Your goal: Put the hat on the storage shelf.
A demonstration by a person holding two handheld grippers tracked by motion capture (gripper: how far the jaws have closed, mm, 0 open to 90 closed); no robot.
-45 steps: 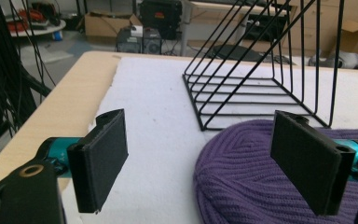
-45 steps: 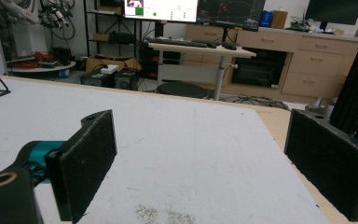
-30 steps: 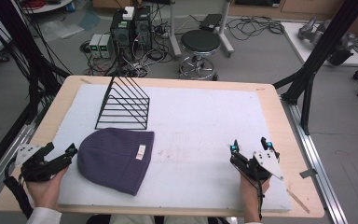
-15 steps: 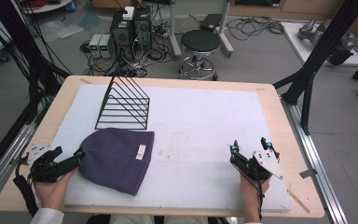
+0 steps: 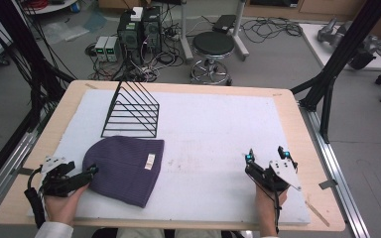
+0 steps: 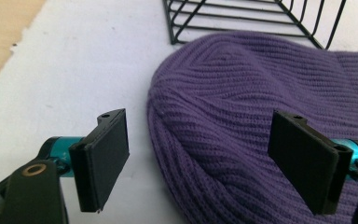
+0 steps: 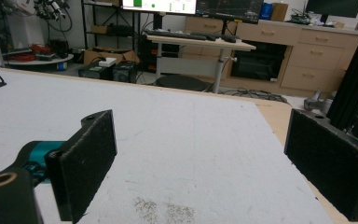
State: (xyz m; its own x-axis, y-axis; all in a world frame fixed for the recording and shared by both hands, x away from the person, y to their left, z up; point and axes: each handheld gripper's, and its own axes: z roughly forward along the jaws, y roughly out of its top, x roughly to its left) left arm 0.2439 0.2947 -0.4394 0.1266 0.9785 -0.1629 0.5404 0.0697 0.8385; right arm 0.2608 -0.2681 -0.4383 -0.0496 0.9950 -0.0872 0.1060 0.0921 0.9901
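A purple knit beanie [image 5: 126, 168] with a small white label lies flat on the white mat [image 5: 213, 124], front left. My left gripper [image 5: 90, 172] is at the beanie's left edge. In the left gripper view it [image 6: 205, 158] stands open, and the beanie's rounded edge [image 6: 242, 93] lies between the two black jaws without being pinched. My right gripper [image 5: 265, 154] rests on the mat at front right, well away from the beanie. It [image 7: 205, 163] is open with only bare mat between its jaws.
A black wire rack [image 5: 131, 111] stands just behind the beanie, close to it in the left gripper view [image 6: 251, 18]. The mat covers a wooden table [image 5: 297, 114]. Beyond the far edge are a stool [image 5: 213, 47], computers and cables on the floor.
My left gripper has moved right across the mat until its jaws reach the beanie's left edge. The right gripper and the beanie have stayed put.
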